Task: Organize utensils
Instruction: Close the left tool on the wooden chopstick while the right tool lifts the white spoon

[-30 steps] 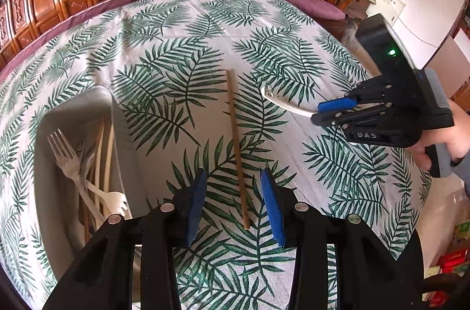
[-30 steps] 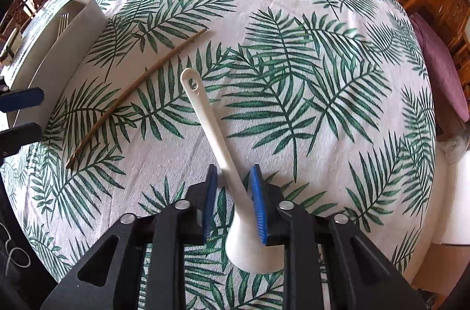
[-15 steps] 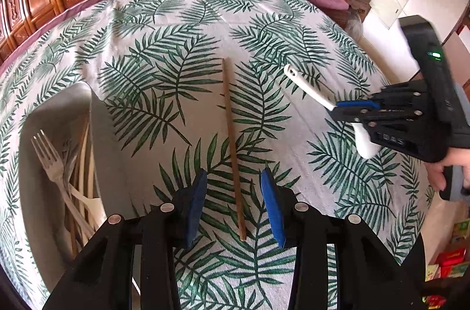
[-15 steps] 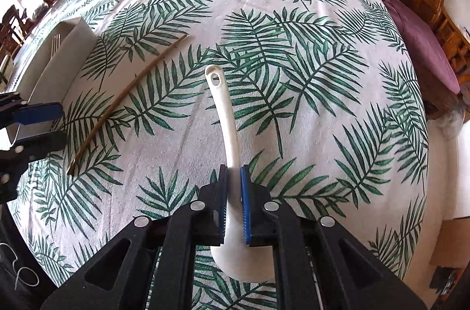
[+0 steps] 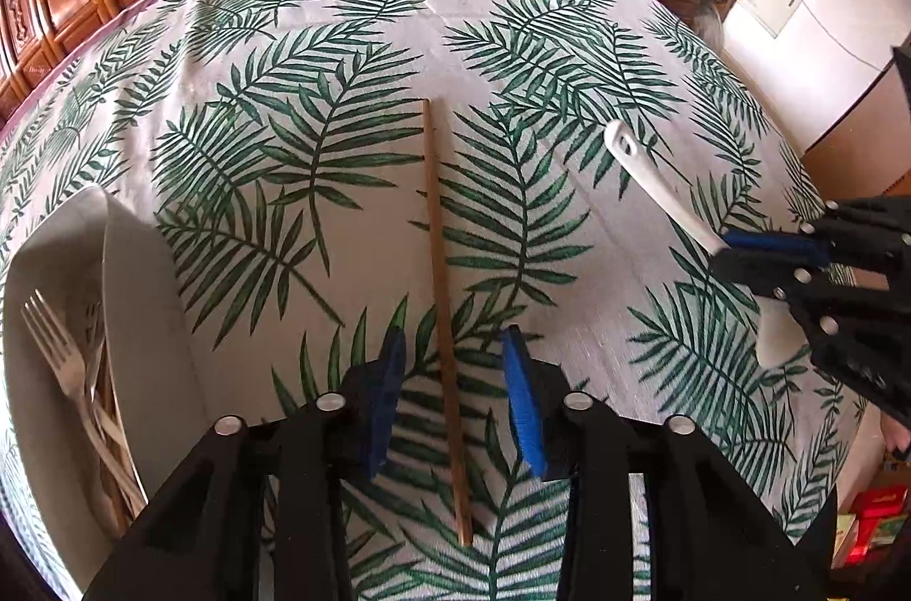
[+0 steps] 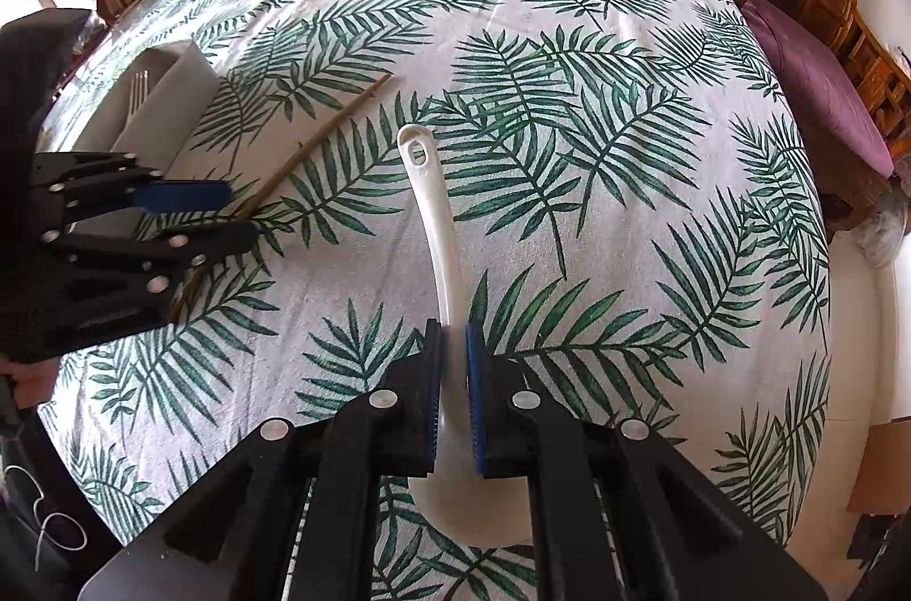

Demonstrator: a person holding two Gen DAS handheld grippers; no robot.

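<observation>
My right gripper [image 6: 451, 345] clenches the white spoon [image 6: 424, 208]; left jaws, closing astride the chopstick [image 5: 441, 293], should centre before pinching.

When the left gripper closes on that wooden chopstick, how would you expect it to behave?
The chopstick looks thin, straight and rigid, so it probably stays stiff and weighs little. The left gripper is closing around its near end, so the long free end may droop or pivot. Lying flat on the tablecloth, it could roll or slip from the pads.
</observation>
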